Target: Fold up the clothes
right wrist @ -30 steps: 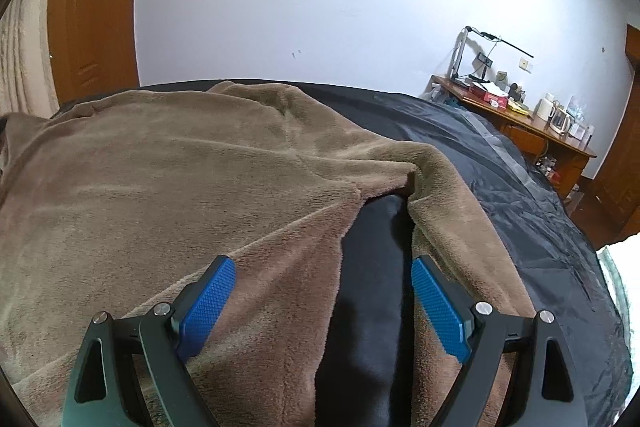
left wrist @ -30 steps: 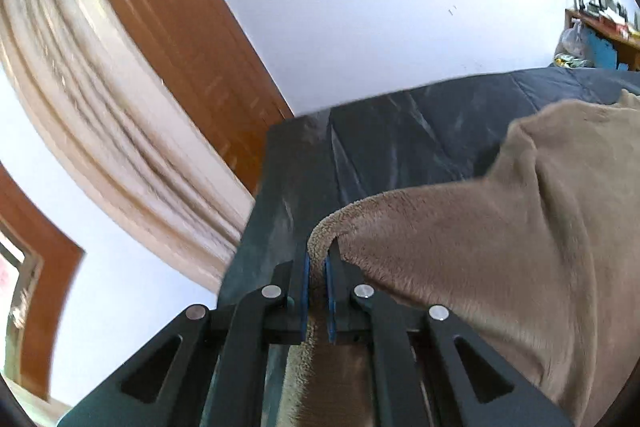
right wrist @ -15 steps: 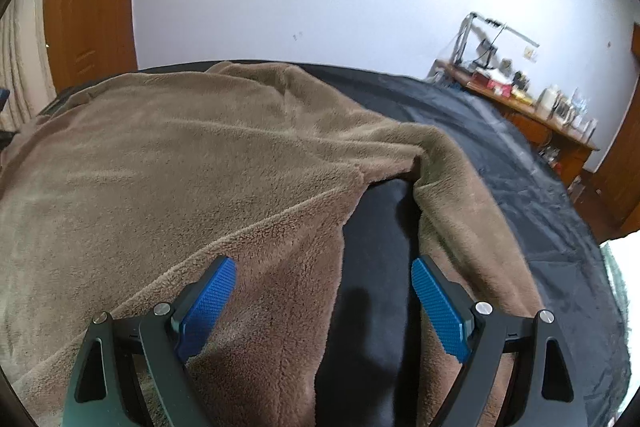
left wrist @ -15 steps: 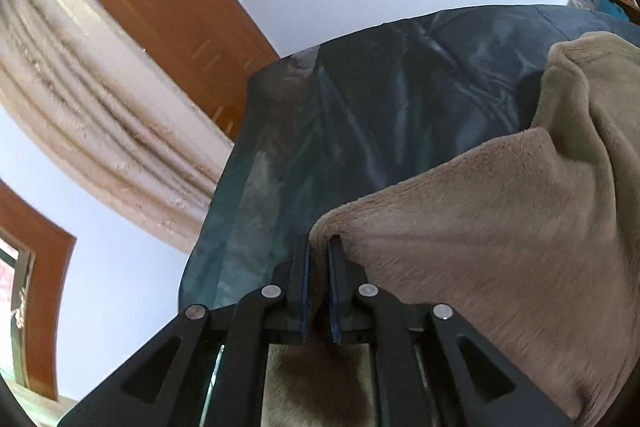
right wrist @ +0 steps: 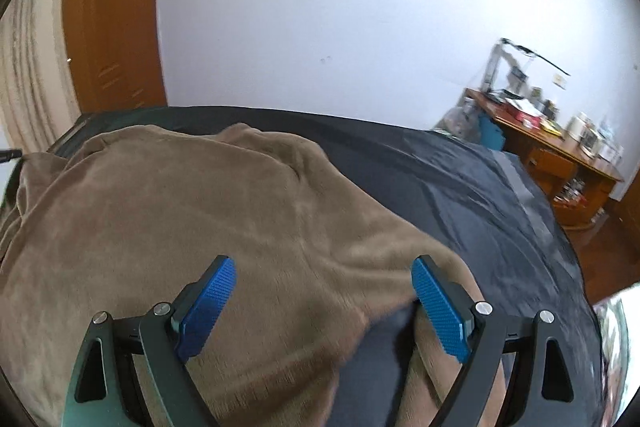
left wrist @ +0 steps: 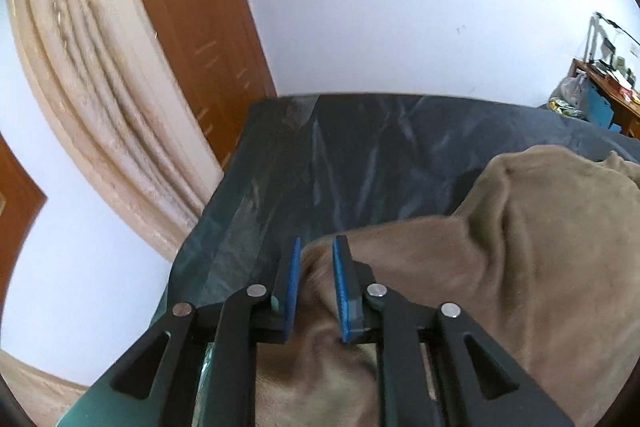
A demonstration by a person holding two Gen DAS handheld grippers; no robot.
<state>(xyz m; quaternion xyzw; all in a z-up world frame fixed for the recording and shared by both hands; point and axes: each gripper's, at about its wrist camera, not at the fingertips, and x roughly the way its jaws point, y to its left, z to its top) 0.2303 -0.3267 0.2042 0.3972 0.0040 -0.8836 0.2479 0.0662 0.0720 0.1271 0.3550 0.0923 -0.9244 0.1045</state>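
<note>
A brown fleece garment lies spread on the dark bed sheet. In the left wrist view its left corner bunches up between the blue pads of my left gripper. The jaws are opening, and the fold sits loosely in the narrow gap. In the right wrist view the garment fills the near half of the bed. My right gripper hovers over the garment with its jaws wide apart and nothing between them. A dark gap in the fabric shows just below its right finger.
A wooden door and a pale curtain stand beyond the bed's left edge. A cluttered wooden desk stands by the far right wall. Bare sheet stretches behind and to the right of the garment.
The left jaws, shut on the garment corner before, have parted, and that view has rolled and lifted. The right gripper has risen and shifted, and the dark gap now lies lower in its view.
</note>
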